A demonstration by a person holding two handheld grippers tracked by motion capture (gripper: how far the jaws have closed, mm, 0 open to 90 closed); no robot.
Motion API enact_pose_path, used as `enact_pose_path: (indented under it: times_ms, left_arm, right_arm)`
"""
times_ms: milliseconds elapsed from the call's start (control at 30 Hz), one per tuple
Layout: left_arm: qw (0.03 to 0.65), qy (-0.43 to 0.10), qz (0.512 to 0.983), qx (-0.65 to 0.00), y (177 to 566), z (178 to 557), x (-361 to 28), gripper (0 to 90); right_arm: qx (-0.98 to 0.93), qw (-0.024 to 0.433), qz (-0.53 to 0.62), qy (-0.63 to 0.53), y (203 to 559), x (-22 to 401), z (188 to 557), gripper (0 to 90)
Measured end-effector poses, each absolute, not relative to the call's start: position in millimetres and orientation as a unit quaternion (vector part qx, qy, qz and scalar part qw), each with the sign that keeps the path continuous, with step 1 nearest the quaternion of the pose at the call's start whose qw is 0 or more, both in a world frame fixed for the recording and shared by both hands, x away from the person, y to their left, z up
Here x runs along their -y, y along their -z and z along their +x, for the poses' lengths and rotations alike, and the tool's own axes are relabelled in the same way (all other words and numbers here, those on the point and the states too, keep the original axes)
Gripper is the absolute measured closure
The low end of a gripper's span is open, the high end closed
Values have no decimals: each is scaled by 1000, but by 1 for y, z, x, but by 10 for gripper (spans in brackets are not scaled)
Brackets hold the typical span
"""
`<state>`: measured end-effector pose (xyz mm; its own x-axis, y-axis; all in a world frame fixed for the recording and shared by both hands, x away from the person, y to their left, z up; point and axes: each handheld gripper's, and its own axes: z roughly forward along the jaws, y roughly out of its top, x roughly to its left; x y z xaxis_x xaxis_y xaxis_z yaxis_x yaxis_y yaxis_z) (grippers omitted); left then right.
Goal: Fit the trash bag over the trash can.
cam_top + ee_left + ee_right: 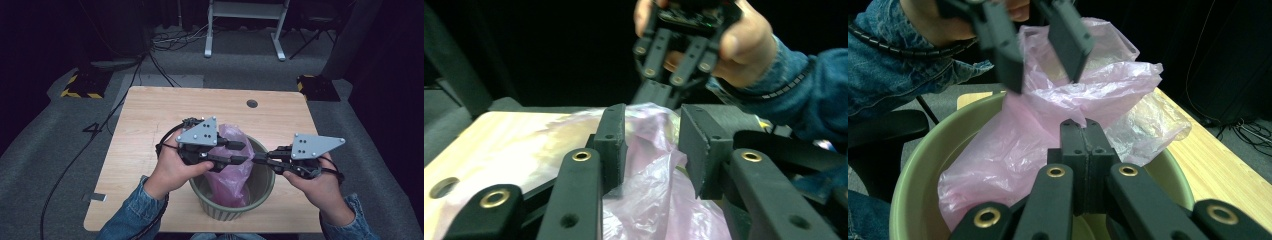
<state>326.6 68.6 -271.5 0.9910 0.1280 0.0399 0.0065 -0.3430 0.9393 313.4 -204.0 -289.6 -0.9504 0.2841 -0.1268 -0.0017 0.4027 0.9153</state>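
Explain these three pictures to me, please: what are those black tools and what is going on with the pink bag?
A person holds a hand-held gripper in each hand, a tool with two black jaws. One picture looks down from above the wooden table; the other two come from cameras riding on each tool. On the table stands a green bin with a thin pink plastic bag in it. The right hand-held gripper is shut, pinching the bag's film. The left hand-held gripper has its jaws apart with bag film between them; they do not seem to press on it.
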Motion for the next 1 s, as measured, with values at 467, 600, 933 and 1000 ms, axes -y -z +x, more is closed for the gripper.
enact_pose_path:
  times_ms: [467,600,933,1000]
  left_arm:
    - [568,-70,819,-53,269,328,-69,694]
    - [556,-55,829,-38,271,327,-65,677]
    - [543,-52,837,-31,275,328,-63,828]
    - [543,-56,838,-30,274,327,-63,895]
  right_arm:
    - [-826,133,81,-541,287,203,313,900]
    - [-823,135,88,-545,287,204,313,900]
    - [-819,129,93,-551,288,206,313,900]
    - [-818,129,91,-553,289,204,314,838]
